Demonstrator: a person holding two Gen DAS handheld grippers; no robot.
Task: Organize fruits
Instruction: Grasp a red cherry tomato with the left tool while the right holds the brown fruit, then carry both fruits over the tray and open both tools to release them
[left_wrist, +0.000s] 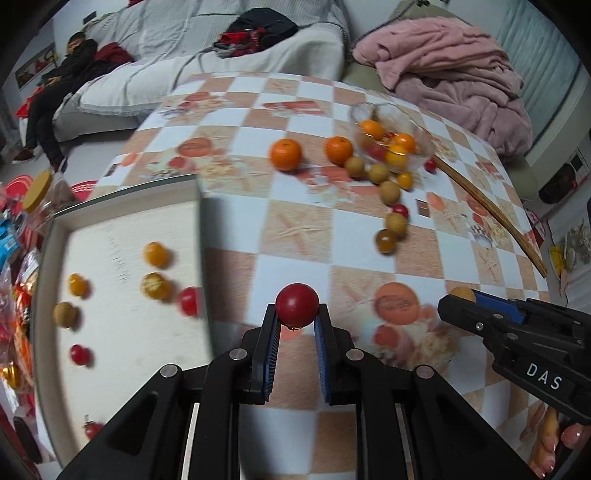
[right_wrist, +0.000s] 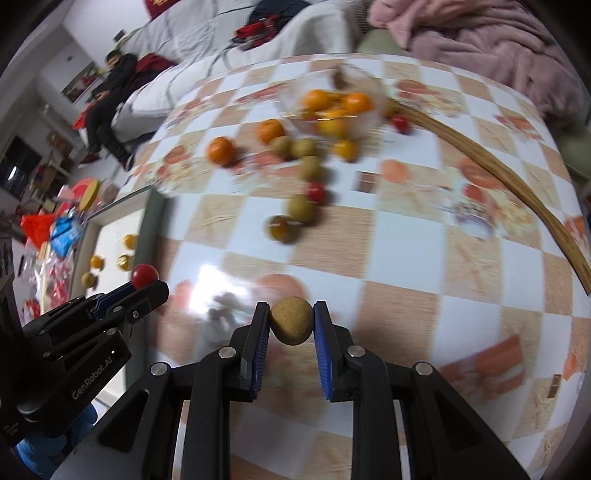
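Two small fruits carried, one in each claw

Two round fruits are held clear above the checked tabletop (left_wrist: 295, 206). The left claw (left_wrist: 297, 325) is closed on a red cherry tomato (left_wrist: 297, 304), the right claw (right_wrist: 291, 325) on a tan, rough-skinned fruit (right_wrist: 291, 320). Both are judged light. The tomato is smooth, thin-skinned and easily burst, so only slight pressure across its widest part is advised; the tan fruit looks firmer and less slippery. The white tray (left_wrist: 125, 206) at the tabletop's left edge already holds several fruits.
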